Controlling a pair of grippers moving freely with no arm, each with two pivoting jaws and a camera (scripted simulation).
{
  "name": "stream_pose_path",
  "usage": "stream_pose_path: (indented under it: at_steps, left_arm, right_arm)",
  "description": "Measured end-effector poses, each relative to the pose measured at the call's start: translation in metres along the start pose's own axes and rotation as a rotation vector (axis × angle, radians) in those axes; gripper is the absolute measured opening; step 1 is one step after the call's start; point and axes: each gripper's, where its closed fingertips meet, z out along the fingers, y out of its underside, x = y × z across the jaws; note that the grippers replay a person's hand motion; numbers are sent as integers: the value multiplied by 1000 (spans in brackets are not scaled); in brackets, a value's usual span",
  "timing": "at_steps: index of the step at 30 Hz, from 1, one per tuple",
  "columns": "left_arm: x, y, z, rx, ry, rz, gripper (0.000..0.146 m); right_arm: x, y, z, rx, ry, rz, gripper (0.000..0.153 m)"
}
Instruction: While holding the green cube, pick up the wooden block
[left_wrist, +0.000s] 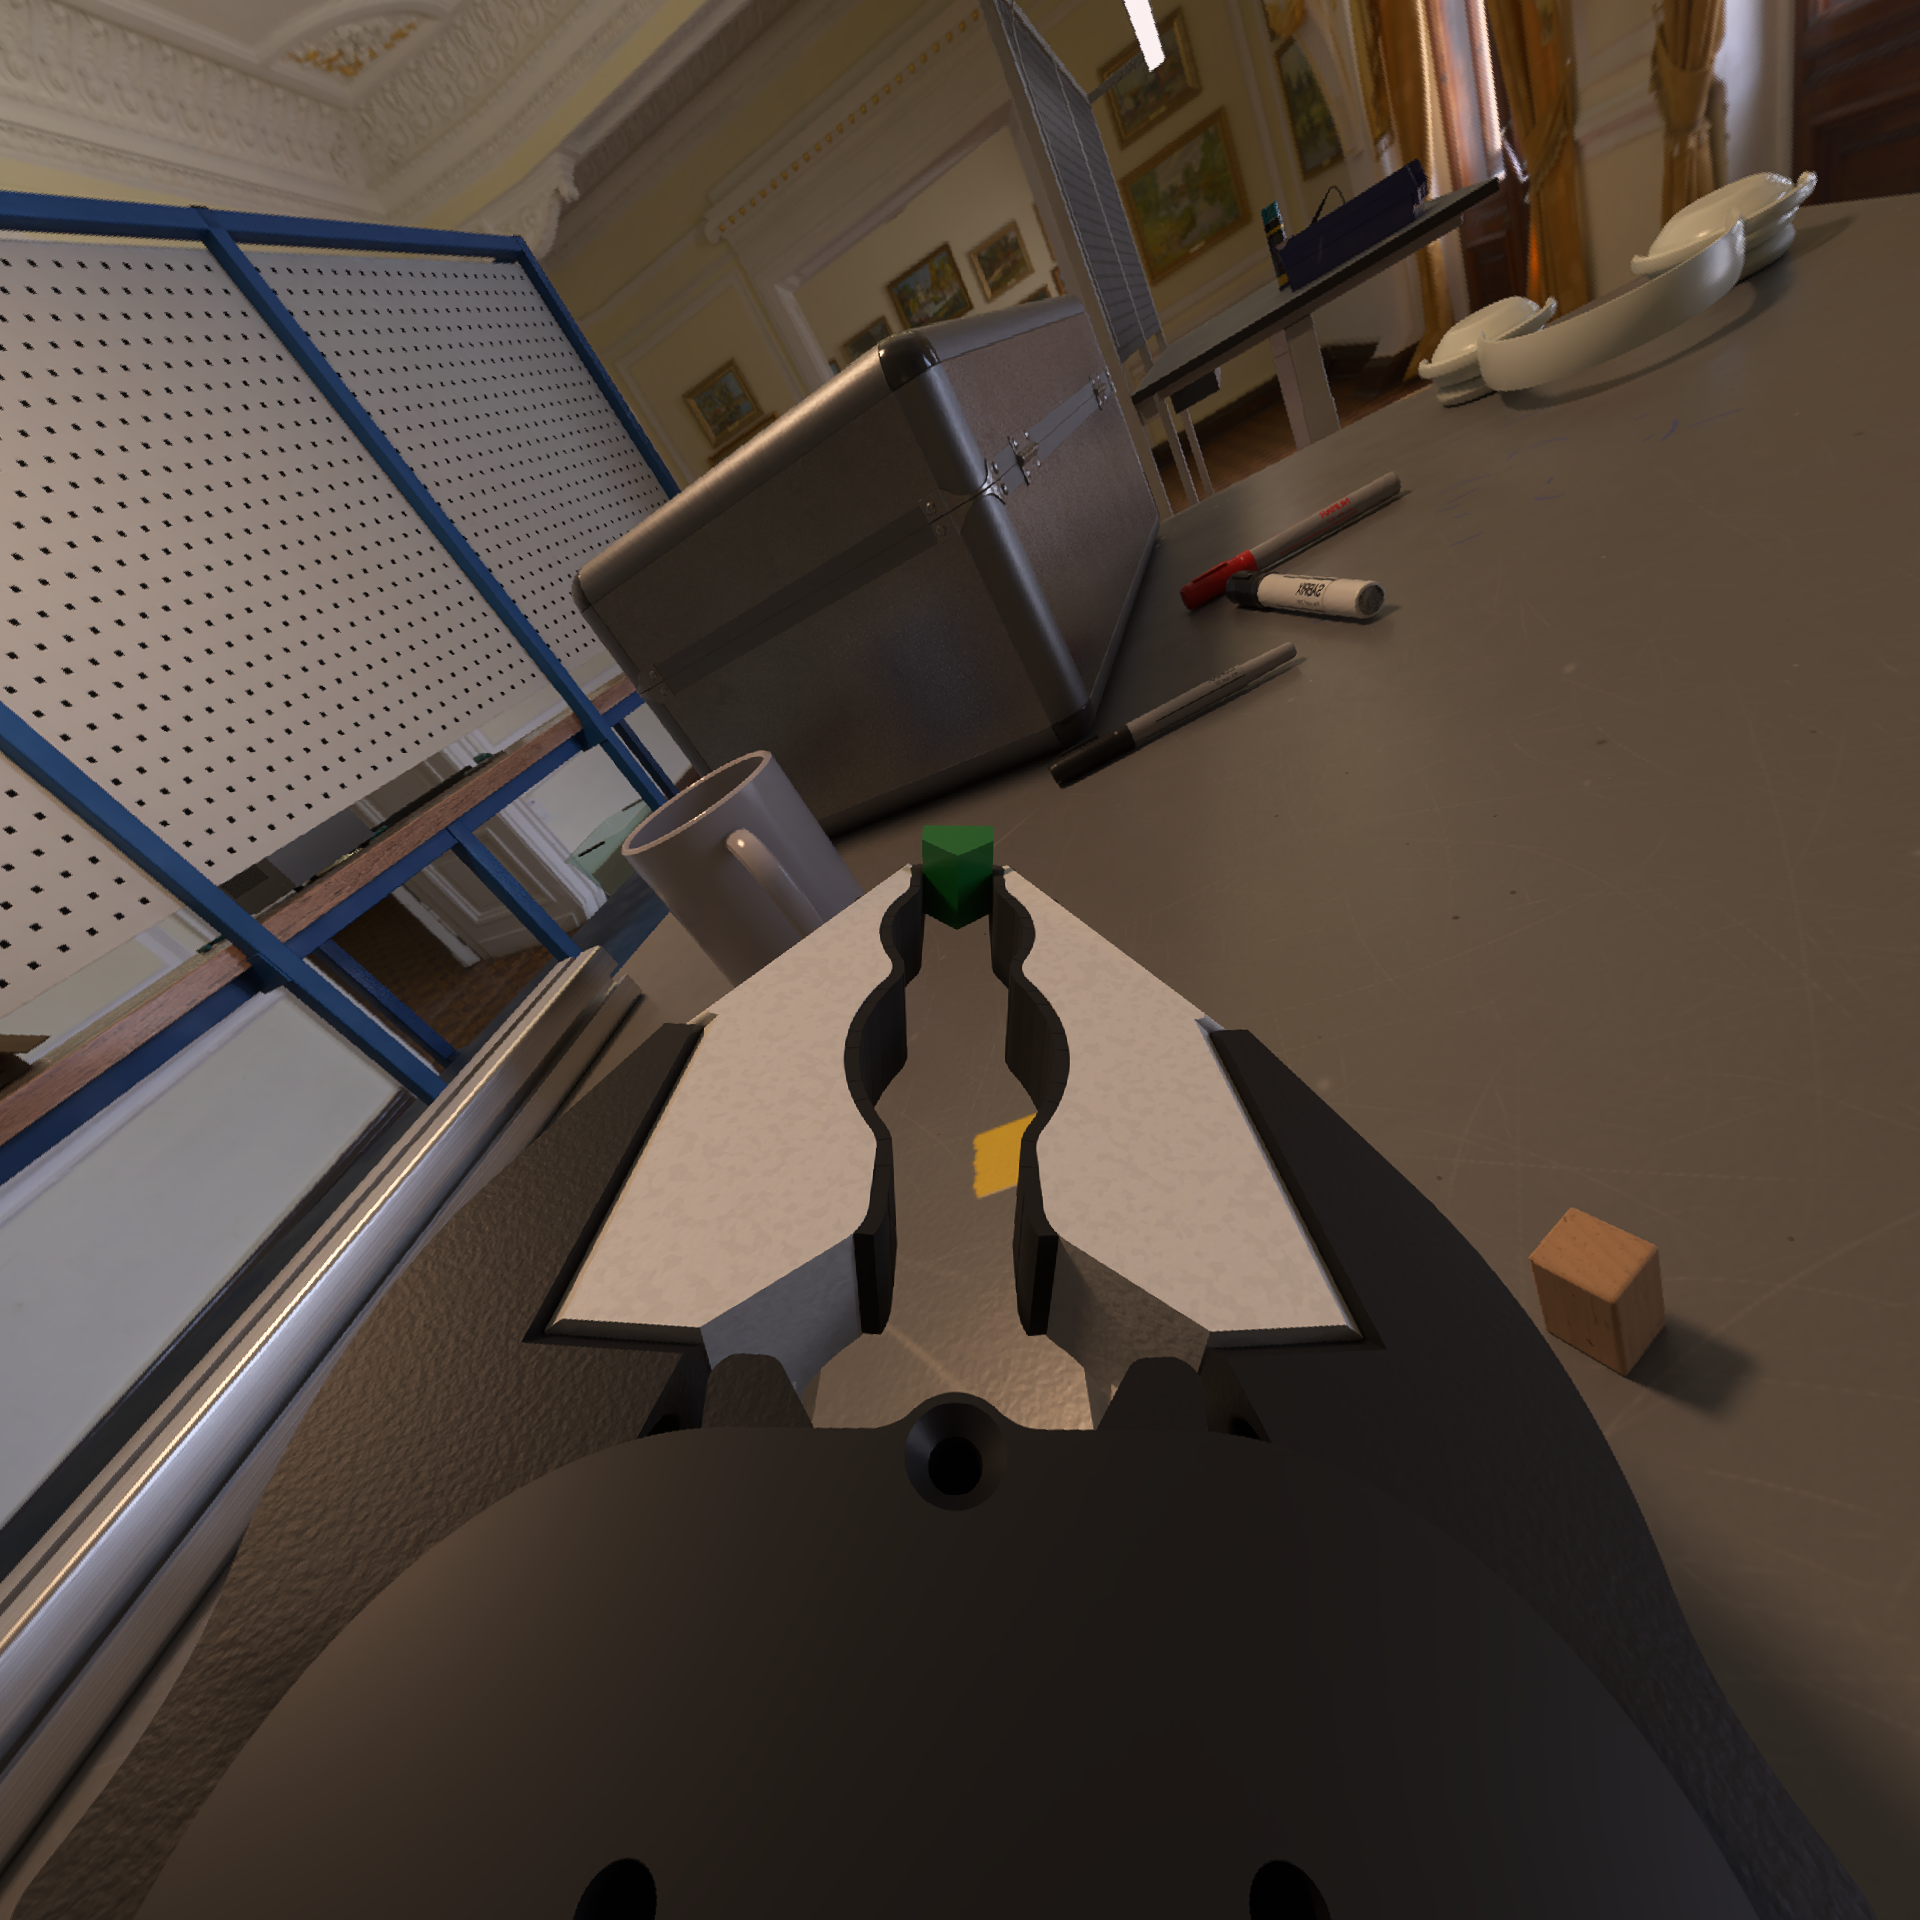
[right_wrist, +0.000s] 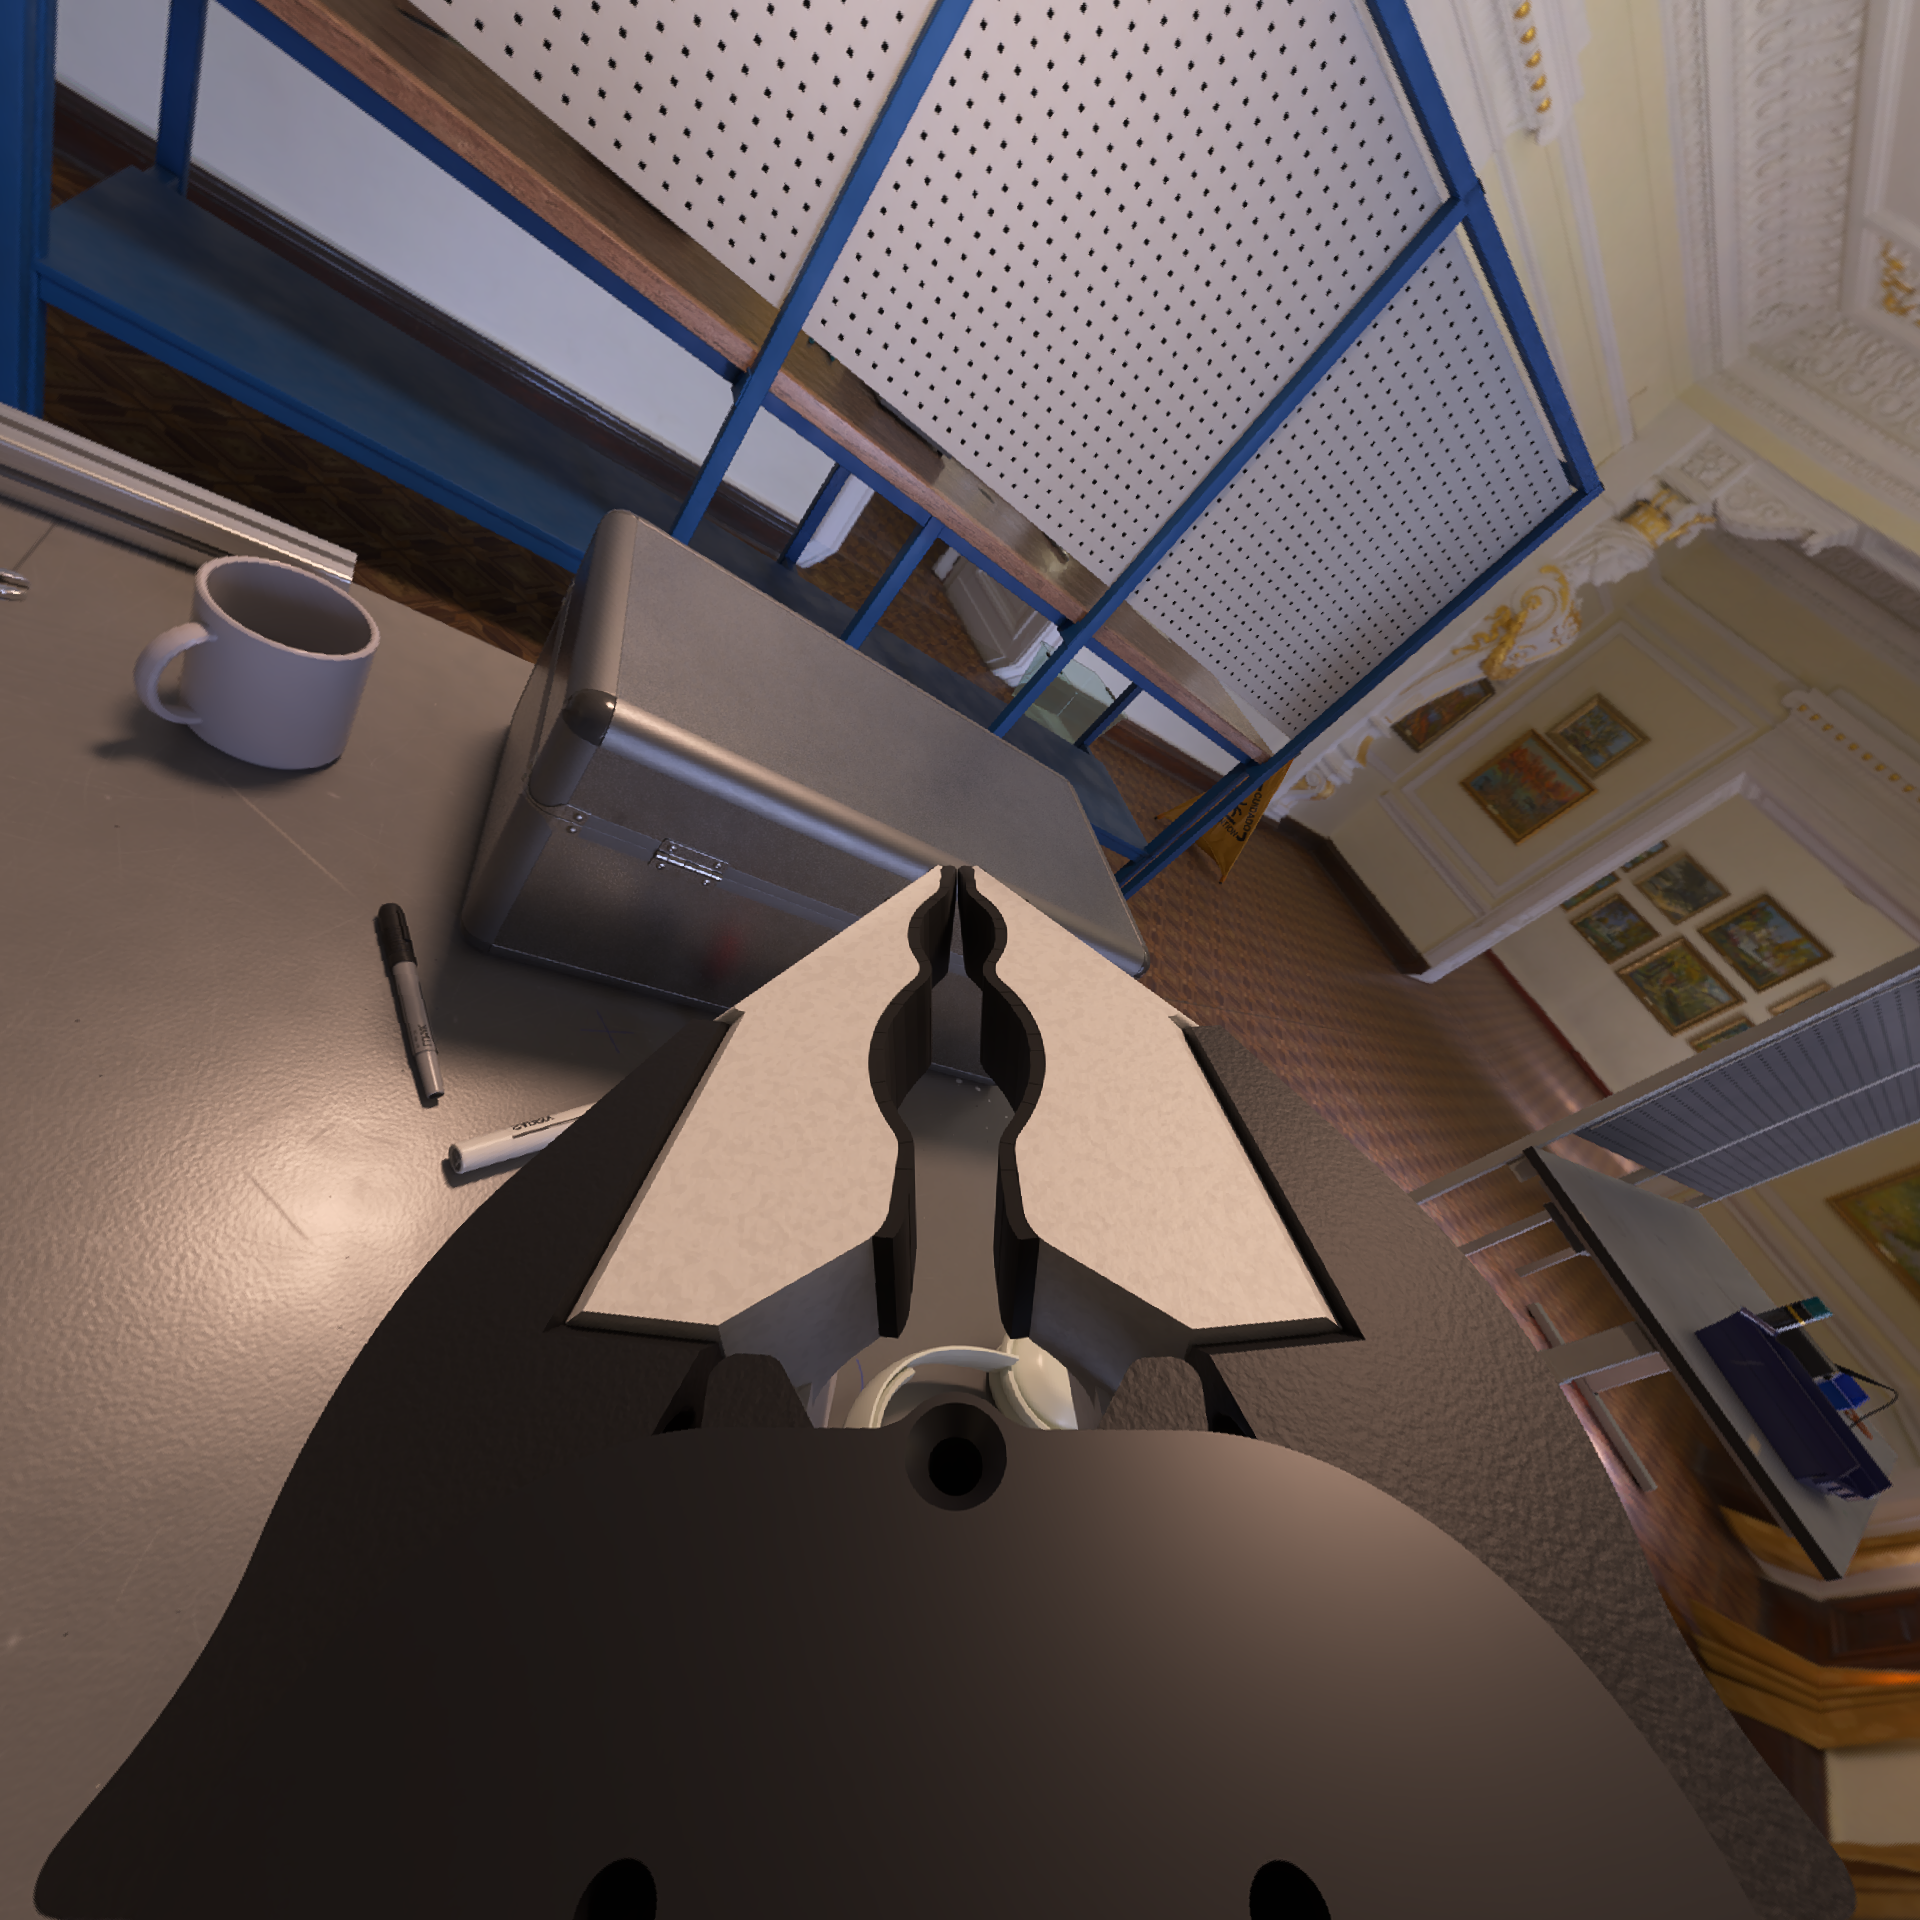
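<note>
- Left claw (left_wrist: 957, 883) clamped on green cube (left_wrist: 956, 875) at the very fingertips; shallow hold, probably easy to lose if jolted.
- Right claw (right_wrist: 956, 883) closed on nothing, tips together, aimed toward metal case (right_wrist: 790, 790).
- Wooden block (left_wrist: 1598, 1288) resting on table (left_wrist: 1558, 831) at 4 o'clock of left claw, well apart.
- Likely light, rigid, smooth; best taken across two opposite flat faces.
- Open table around block; markers (left_wrist: 1288, 566), mug (left_wrist: 727, 873), case well away at 12 o'clock.

Dark matte gripper bodies, pale speckled wedge fingers (left_wrist: 727, 1132) with wavy black inner edges, round central hole
</note>
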Motion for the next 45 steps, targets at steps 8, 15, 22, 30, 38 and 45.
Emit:
stream_pose_path:
  at_steps: [8, 15, 22, 30, 38, 45]
  left_arm:
    - [-1, 0, 0, 0, -4, -2, 11]
    - [0, 0, 0, -2, 0, -1, 11]
    - [0, 0, 0, -1, -1, -3, 11]
    - [0, 0, 0, -1, 1, -3, 11]
    - [2, 0, 1, -5, 9, -3, 11]
    - [2, 0, 2, -8, 15, -1, 11]
  right_arm:
    - [-8, 3, 6, -8, -16, -15, 0]
    - [-13, 8, 9, -18, -19, -33, 0]
    - [-28, 26, 18, -113, 45, -262, 0]
    - [-57, 34, 27, -148, 18, -414, 0]
    - [-59, 33, 26, -148, 9, -415, 0]
    - [-60, 38, 26, -160, 11, -426, 0]
